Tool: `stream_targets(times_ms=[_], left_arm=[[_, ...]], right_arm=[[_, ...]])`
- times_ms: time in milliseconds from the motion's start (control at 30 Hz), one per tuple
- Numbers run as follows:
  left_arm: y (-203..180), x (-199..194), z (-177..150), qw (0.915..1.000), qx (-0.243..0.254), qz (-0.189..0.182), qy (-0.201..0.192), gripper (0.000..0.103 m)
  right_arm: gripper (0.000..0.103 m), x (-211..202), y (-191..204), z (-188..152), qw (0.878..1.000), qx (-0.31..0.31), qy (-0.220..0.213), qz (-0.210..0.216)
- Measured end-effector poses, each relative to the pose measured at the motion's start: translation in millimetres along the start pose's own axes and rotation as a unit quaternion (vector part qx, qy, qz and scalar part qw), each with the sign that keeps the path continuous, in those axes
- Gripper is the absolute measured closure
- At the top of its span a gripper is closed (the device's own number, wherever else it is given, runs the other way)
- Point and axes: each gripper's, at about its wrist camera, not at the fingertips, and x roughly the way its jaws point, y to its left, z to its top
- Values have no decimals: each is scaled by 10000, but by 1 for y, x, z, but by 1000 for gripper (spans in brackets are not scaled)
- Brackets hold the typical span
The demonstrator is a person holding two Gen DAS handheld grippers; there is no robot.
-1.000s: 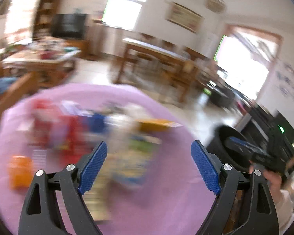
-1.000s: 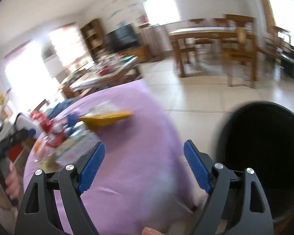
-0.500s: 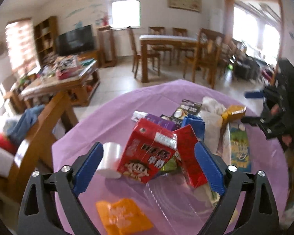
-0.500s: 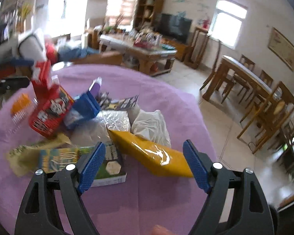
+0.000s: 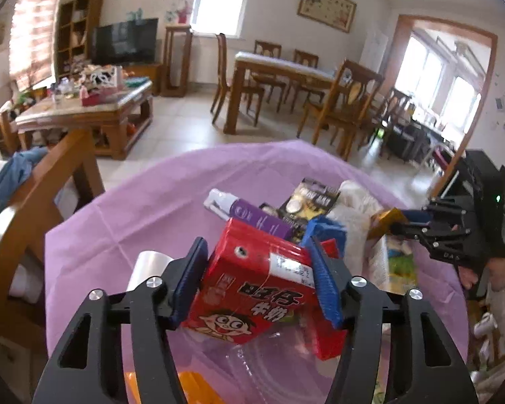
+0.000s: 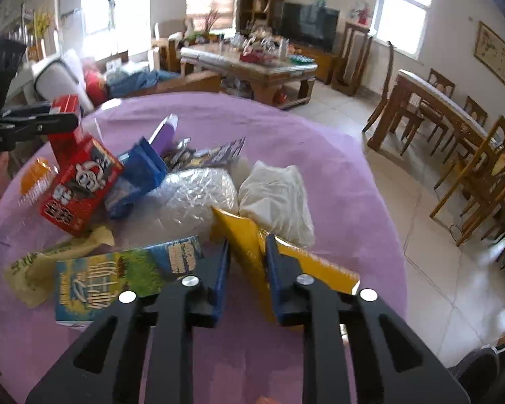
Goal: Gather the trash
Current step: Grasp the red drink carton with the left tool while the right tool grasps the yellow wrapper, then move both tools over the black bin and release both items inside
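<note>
On the round table (image 6: 320, 155) the trash lies in one heap. In the right wrist view, the milk carton (image 6: 80, 185) sits at the heap's left, with a foil pouch (image 6: 141, 168) just to its right and a tube (image 6: 165, 131) behind that. A plastic bag (image 6: 198, 195) lies at the middle, a crumpled tissue (image 6: 276, 198) to its right. Nearer lie a flat box (image 6: 118, 276) and, right of it, a wrapper (image 6: 245, 249). Beyond the table stand a coffee table (image 6: 252, 64) at the far middle and a dining table (image 6: 431, 97) to the right.

Purple-clothed table (image 6: 336, 175) (round) bears a trash pile (image 6: 198, 195).
</note>
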Motion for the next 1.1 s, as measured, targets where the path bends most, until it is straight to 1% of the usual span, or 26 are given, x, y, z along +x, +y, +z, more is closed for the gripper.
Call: stream_targets(times_ms=[100,233,267,367,433,467,533,567,633,667,733,767,800,833,867,900,967,1000,1100], left_arm=[[-3,-20,4,9995,-151,-33,-265,47],[-14,-49,12,9976,-252,-175,-618,48],[-13,-53,14,9973,-262,-216,-649,48],[-29,-65,20,9958,-297,-428,-747,48],[-46,-67,23,9948,-261,-629,-754,48],[-59,-66,26,9939,-236,-787,-736,48],[-79,-61,28,9927,-205,-976,-680,48],[-90,-57,29,9918,-192,-1088,-639,48],[-125,-41,31,9881,-142,-1449,-488,48],[-134,-37,30,9872,-116,-1526,-444,48],[-170,-19,29,9833,-19,-1792,-317,48],[-194,-7,28,9793,15,-2010,-223,48],[-209,2,26,9763,29,-2160,-151,48],[-225,11,24,9727,42,-2320,-76,48],[-248,23,22,9670,45,-2547,30,48],[-264,33,19,9634,50,-2680,102,48],[-297,52,13,9549,69,-2958,253,48],[-317,64,9,9491,56,-3131,346,48],[-366,98,-3,9366,63,-3438,675,48]], right_arm=[[87,-14,-6,2,9987,398,-250,208],[88,-43,-20,-5,9918,934,-604,628],[88,-53,-24,-8,9889,1082,-697,749],[88,-76,-40,-19,9795,1462,-901,1054],[88,-89,-47,-26,9737,1683,-1016,1150],[88,-99,-57,-32,9688,1851,-1104,1223],[88,-112,-65,-42,9632,2055,-1222,1231],[88,-123,-72,-51,9597,2176,-1330,1182],[88,-137,-85,-63,9557,2312,-1475,1070],[88,-148,-96,-72,9515,2448,-1586,975],[88,-163,-111,-86,9460,2619,-1737,797],[88,-175,-120,-97,9426,2726,-1840,578],[88,-185,-129,-108,9389,2825,-1931,385],[88,-191,-135,-114,9359,2896,-1984,296],[88,-201,-148,-127,9289,3067,-2069,150],[88,-208,-156,-136,9245,3172,-2111,45],[88,-219,-170,-155,9170,3341,-2169,-208],[88,-222,-176,-163,9138,3416,-2174,-309],[88,-226,-193,-191,9023,3694,-2157,-541]])
